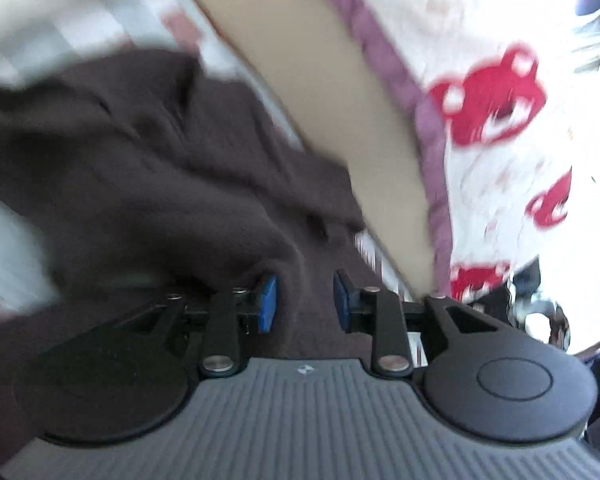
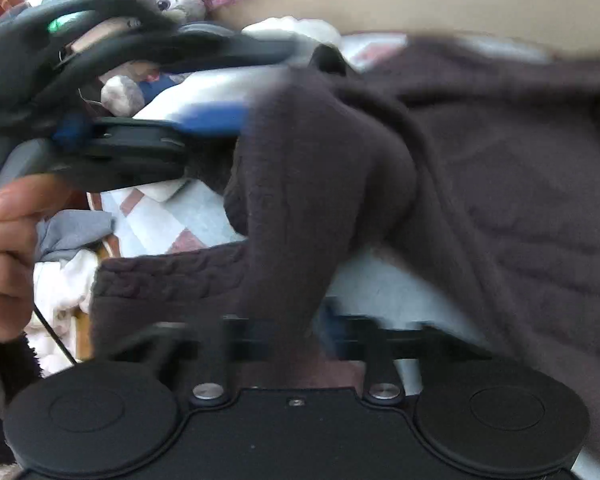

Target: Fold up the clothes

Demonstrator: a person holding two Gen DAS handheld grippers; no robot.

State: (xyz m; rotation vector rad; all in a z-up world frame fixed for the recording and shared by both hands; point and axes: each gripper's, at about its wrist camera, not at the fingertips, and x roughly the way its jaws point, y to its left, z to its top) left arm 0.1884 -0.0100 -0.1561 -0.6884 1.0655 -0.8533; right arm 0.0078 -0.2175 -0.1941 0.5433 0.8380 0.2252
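Observation:
A dark brown knitted sweater (image 1: pixel 148 168) lies bunched on a pale patchwork bedspread (image 1: pixel 4 248). My left gripper (image 1: pixel 305 300) has its blue pads (image 1: pixel 269 303) a little apart with a fold of the sweater between them. In the right wrist view the sweater (image 2: pixel 500 184) fills the right side, and a strip of it hangs down into my right gripper (image 2: pixel 284 340), which is blurred and looks closed on it. The left gripper (image 2: pixel 236 120) shows at the upper left of that view, touching the sweater's edge.
A tan headboard or wall panel (image 1: pixel 320 80) runs diagonally beside a white quilt with red prints (image 1: pixel 496 96). A grey plush toy (image 2: pixel 176 0) and loose pale clothes (image 2: pixel 60 288) lie to the left. The person's hand (image 2: pixel 4 256) holds the left gripper.

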